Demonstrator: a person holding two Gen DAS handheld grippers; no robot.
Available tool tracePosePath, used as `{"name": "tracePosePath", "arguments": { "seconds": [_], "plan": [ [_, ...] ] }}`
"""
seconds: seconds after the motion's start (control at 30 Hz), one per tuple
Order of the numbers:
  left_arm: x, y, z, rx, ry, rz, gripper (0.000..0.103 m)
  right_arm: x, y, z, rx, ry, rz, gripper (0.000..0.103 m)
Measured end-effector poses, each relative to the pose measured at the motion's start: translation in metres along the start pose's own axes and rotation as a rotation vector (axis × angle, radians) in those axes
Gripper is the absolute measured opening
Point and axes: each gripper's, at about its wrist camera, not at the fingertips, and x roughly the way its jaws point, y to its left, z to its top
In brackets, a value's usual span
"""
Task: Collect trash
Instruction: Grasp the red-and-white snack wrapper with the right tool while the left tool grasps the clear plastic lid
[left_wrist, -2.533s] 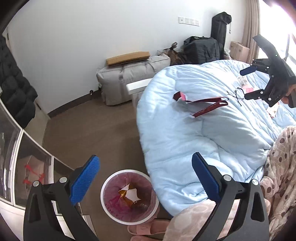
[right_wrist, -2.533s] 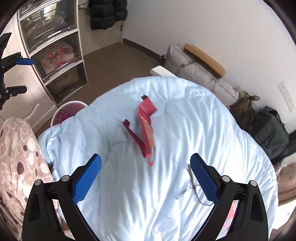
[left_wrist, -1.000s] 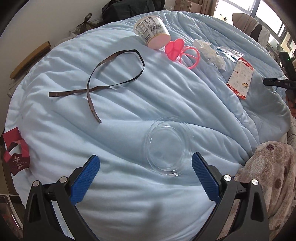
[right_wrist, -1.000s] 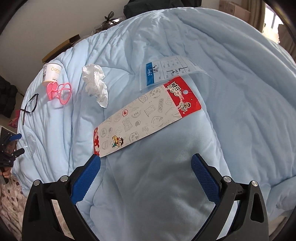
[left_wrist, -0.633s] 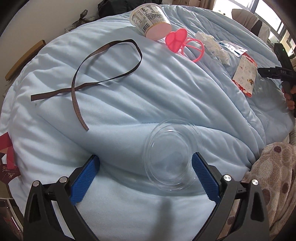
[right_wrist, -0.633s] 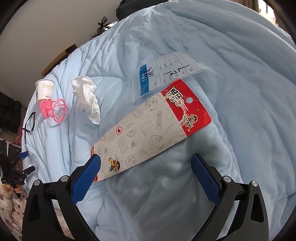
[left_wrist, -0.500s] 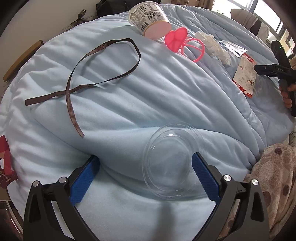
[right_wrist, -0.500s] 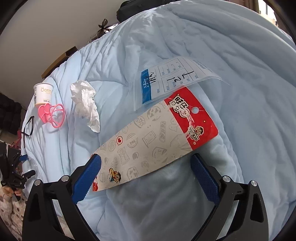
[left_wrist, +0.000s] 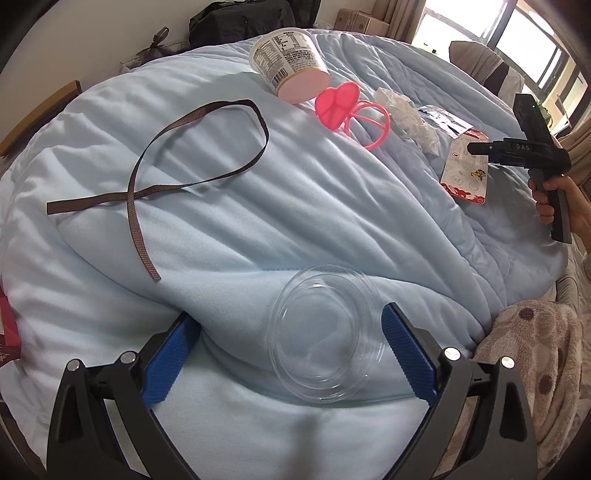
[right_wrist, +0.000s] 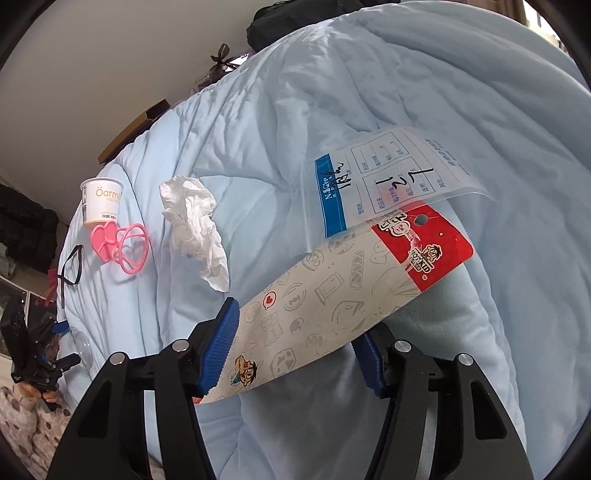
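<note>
Now | L tongs (left_wrist: 288, 334) spread astride clear lid (left_wrist: 327, 332) | R tongs (right_wrist: 301, 341) part-closed round snack wrapper (right_wrist: 332, 299) (grip unclear)

Each gripper (left_wrist: 290, 334) (right_wrist: 301, 345) has 2 black arms, ribbed blue pads (left_wrist: 404, 345), silver screws (right_wrist: 180, 346).

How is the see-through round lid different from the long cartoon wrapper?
The clear lid is round and see-through; the cartoon wrapper is long, flat and printed, with a red end. The lid lies loose between the left gripper's wide-open fingers; the wrapper sits between the right gripper's much narrower fingers, with the zip bag overlapping its red end. Both rest on the blue quilt.
</note>
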Motion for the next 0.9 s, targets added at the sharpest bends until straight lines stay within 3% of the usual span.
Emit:
{"name": "tracePosePath", "arguments": {
  "seconds": [0.3, 0.37, 0.43, 0.5, 0.57, 0.6, 0.7, 0.9],
  "plan": [
    [-0.001, -0.023, 0.003, 0.054, -0.007, -0.070, 0.094, -0.003, 0.000, 0.000, 0.019, 0.006, 0.036, 0.048],
    [0.004, -0.026, 0.001, 0.065, 0.023, -0.087, 0.089, -0.002, 0.003, -0.001, 0.006, 0.013, 0.033, 0.048],
    [0.015, -0.027, 0.000, 0.059, 0.077, -0.084, 0.066, 0.000, 0.005, -0.002, -0.005, 0.018, 0.026, 0.046],
    [0.024, -0.023, -0.001, 0.035, 0.118, -0.086, 0.066, 0.002, 0.004, -0.002, -0.001, 0.021, 0.027, 0.046],
    [0.022, -0.018, -0.001, -0.005, 0.105, -0.109, 0.066, 0.004, 0.003, -0.001, 0.009, 0.023, 0.031, 0.045],
    [0.020, -0.015, 0.000, -0.026, 0.099, -0.125, 0.065, 0.004, 0.003, -0.002, 0.010, 0.021, 0.032, 0.041],
    [0.013, -0.012, 0.002, -0.054, 0.078, -0.152, 0.065, 0.002, 0.002, -0.001, 0.012, 0.014, 0.041, 0.016],
    [0.000, -0.020, 0.005, -0.018, 0.044, -0.140, 0.064, 0.000, -0.003, -0.002, 0.039, 0.022, 0.041, 0.011]
  ]
}}
